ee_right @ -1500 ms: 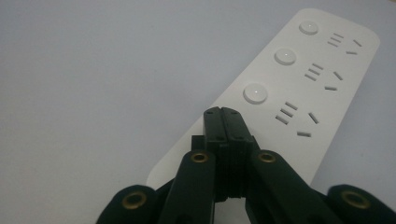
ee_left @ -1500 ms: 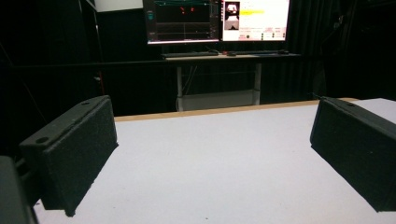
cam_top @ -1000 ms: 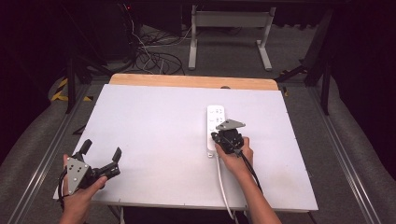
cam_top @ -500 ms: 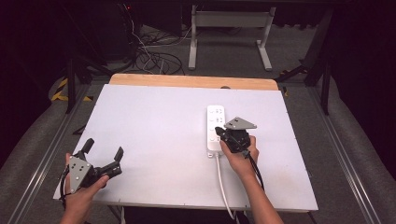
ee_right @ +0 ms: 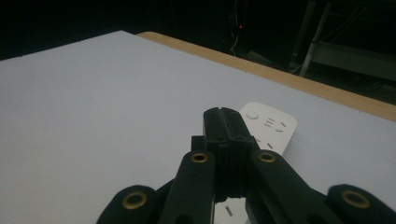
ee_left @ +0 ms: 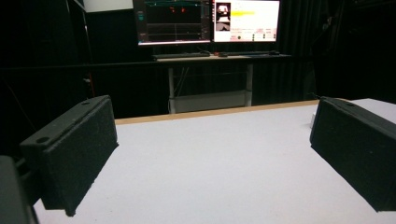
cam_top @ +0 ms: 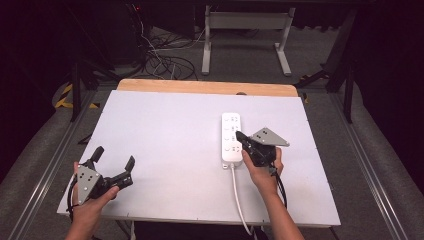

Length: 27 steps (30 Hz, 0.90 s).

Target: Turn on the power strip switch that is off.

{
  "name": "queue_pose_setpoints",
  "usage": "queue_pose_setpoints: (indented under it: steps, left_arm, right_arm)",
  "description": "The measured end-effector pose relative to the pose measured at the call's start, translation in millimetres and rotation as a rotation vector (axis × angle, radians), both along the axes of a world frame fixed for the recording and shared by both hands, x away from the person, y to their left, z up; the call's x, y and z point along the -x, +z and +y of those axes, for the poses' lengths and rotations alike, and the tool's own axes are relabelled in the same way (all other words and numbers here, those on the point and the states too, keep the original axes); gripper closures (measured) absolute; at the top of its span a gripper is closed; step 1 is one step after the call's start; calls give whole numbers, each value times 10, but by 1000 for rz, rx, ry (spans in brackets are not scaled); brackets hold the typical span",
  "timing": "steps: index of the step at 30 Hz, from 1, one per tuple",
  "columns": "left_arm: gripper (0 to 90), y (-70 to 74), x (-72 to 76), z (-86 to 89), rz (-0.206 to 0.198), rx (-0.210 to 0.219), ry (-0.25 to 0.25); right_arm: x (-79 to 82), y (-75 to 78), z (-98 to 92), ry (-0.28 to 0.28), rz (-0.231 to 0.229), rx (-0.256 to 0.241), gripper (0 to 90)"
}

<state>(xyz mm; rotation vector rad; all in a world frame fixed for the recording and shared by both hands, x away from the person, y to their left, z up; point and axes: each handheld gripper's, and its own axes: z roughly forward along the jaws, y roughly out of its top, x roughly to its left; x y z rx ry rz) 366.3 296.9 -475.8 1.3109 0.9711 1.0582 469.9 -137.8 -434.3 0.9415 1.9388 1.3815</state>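
So, quick rundown of how you've got things set up, all measured off the power strip:

Power strip (cam_top: pixel 231 139): lies flat on the white table (cam_top: pixel 165 145), right of the middle, long axis running away from you, switch end far, cord end near. Nothing plugged in as far as I can see.

Cord (cam_top: pixel 238 197): runs from the strip's near end straight back toward you and off the table's front edge, so it's out of the working area.

Right gripper (cam_top: pixel 243 139): your right hand (cam_top: pixel 262 170) has it at the strip's right edge, near-end half, tips over or on the strip. In the right gripper view the jaws are pressed together with nothing between them. My guess is you're using the closed tips as a poker, to press or nudge the strip rather than pick it up. Can't tell if the tips actually touch it.

Strip in the right gripper view (ee_right: pixel 270 126): the round button sits just beyond the closed tips, which fits the poking idea.

Left gripper (cam_top: pixel 114 161): well left of the strip, by the table's front-left corner, jaws spread wide and holding nothing. Looks parked so it stays out of the way.

Left pads (ee_left: pixel 74 151): pointing across bare table, far from the strip.
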Motion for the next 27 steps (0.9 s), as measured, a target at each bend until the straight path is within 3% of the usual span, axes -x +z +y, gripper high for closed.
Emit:
queue_pose_setpoints:
  steps: [8, 16, 27]
  left_arm:
    - [11, 5, -5, 2, -3, 1, 1]
    - [11, 7, -20, -24, -4, 2, -10]
    - [11, 10, -33, -44, -5, 2, -19]
  right_arm:
    - [56, 42, -44, -6, -35, -40, 900]
    - [160, 69, -121, -20, -105, -83, 900]
    - [238, 76, -251, -46, -135, -136, 900]
